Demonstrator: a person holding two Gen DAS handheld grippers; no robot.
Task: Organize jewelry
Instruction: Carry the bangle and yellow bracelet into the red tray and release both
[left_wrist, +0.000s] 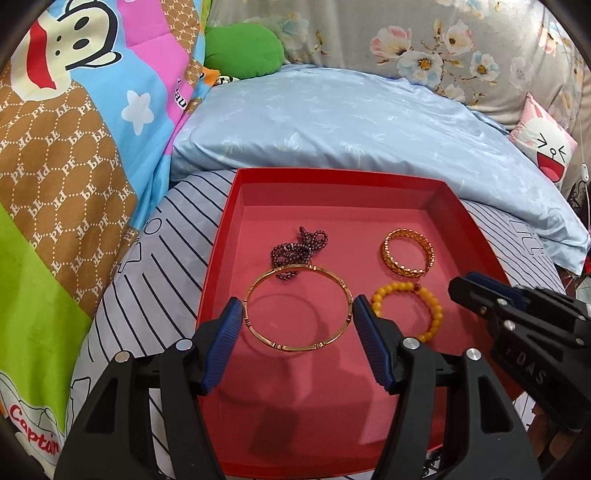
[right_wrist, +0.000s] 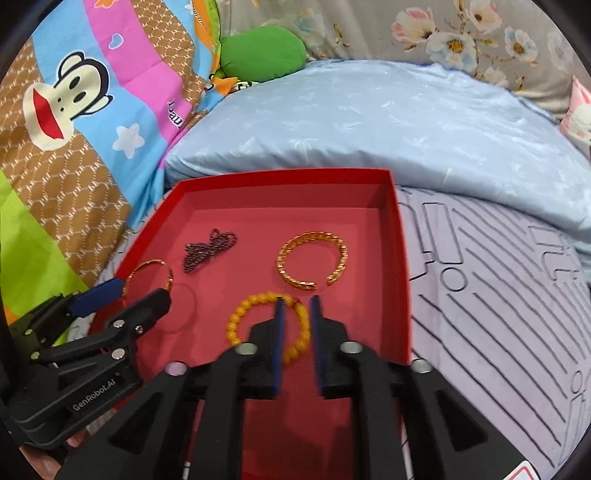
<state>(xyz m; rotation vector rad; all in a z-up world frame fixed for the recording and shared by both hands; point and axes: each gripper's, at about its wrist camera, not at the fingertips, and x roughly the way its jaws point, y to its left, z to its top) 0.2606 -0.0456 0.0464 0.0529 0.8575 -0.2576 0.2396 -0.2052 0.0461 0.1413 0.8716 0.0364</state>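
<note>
A red box (left_wrist: 218, 236) lies on the bed and holds the jewelry. My left gripper (left_wrist: 298, 306) is shut on a thin gold bangle (left_wrist: 295, 347), held by its two sides just above the box floor; it also shows in the right wrist view (right_wrist: 147, 269). A dark purple bead chain (left_wrist: 297, 249) lies behind it. A gold woven cuff (left_wrist: 407, 252) and a yellow bead bracelet (left_wrist: 430, 306) lie to the right. My right gripper (right_wrist: 296, 304) is open a little, empty, above the yellow bead bracelet (right_wrist: 236, 321), near the cuff (right_wrist: 314, 258).
The red box's right wall (right_wrist: 400, 266) borders a striped lilac sheet (right_wrist: 498, 314). A light blue pillow (left_wrist: 351, 122) lies behind the box. A patterned cartoon quilt (left_wrist: 55, 184) rises on the left. A green cushion (left_wrist: 242, 50) and a pink cushion (left_wrist: 543, 144) lie farther back.
</note>
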